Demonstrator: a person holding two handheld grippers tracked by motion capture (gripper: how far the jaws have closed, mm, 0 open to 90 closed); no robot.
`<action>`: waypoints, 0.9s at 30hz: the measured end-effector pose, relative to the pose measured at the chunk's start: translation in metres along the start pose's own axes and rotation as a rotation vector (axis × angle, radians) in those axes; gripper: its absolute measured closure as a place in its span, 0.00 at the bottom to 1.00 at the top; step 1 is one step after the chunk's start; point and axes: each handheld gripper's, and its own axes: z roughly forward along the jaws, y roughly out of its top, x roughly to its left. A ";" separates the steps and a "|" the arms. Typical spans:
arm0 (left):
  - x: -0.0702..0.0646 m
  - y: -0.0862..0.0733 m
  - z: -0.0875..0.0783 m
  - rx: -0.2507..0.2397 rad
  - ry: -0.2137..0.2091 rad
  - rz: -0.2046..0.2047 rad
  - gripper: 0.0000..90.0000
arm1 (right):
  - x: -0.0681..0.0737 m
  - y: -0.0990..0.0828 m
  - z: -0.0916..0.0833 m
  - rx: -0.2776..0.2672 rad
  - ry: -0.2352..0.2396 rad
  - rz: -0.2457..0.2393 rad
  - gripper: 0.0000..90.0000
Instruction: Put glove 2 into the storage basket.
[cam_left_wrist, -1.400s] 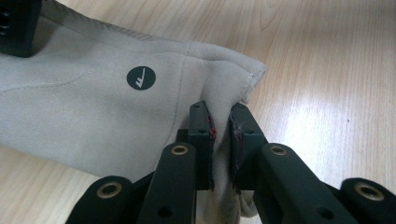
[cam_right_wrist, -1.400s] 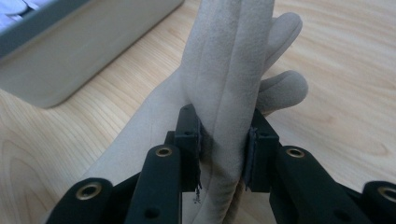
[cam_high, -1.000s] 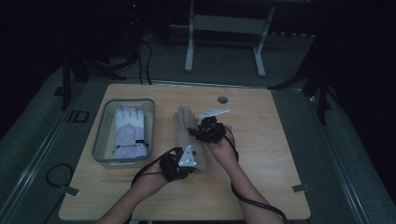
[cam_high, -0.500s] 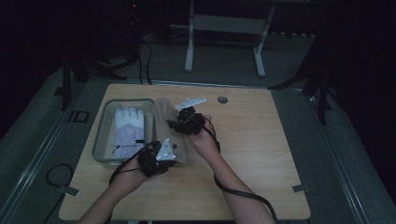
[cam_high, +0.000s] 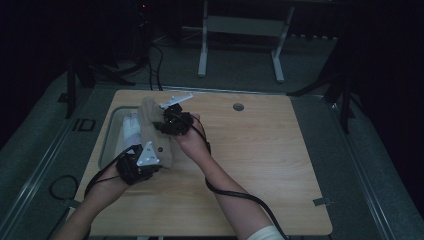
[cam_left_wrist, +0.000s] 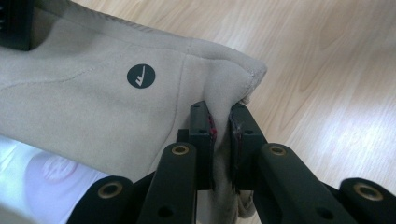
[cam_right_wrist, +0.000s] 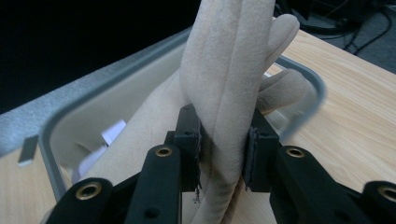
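A beige glove (cam_high: 152, 130) hangs lifted between both grippers, over the right rim of a grey bin (cam_high: 107, 142). My left gripper (cam_left_wrist: 220, 135) is shut on the glove's cuff corner (cam_left_wrist: 233, 74), near a round black logo (cam_left_wrist: 141, 75). My right gripper (cam_right_wrist: 223, 147) is shut on the glove's fingers (cam_right_wrist: 233, 60), which stand up past its jaws above the bin (cam_right_wrist: 112, 88). In the high view the left gripper (cam_high: 142, 160) holds the near end and the right gripper (cam_high: 170, 122) the far end. A white glove (cam_high: 127, 135) lies inside the bin.
The wooden table (cam_high: 260, 160) stretches to the right of the hands. A small round grommet (cam_high: 238, 107) sits near its far edge. Cables trail from both grippers along the forearms. A white desk frame (cam_high: 240, 30) stands on the floor beyond.
Both grippers have carried the beige glove leftward and a little up, from the table's middle to the bin's rim. Both grips look unchanged.
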 end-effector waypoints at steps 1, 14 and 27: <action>0.002 -0.003 -0.002 0.002 0.004 -0.006 0.91 | 0.001 0.002 0.004 0.001 0.009 0.005 0.79; 0.031 -0.032 -0.010 0.056 0.058 -0.049 0.91 | 0.018 0.028 0.055 0.035 0.017 -0.014 0.79; 0.039 -0.042 0.012 0.077 0.057 -0.068 0.91 | 0.005 0.016 0.094 0.117 0.000 0.001 0.78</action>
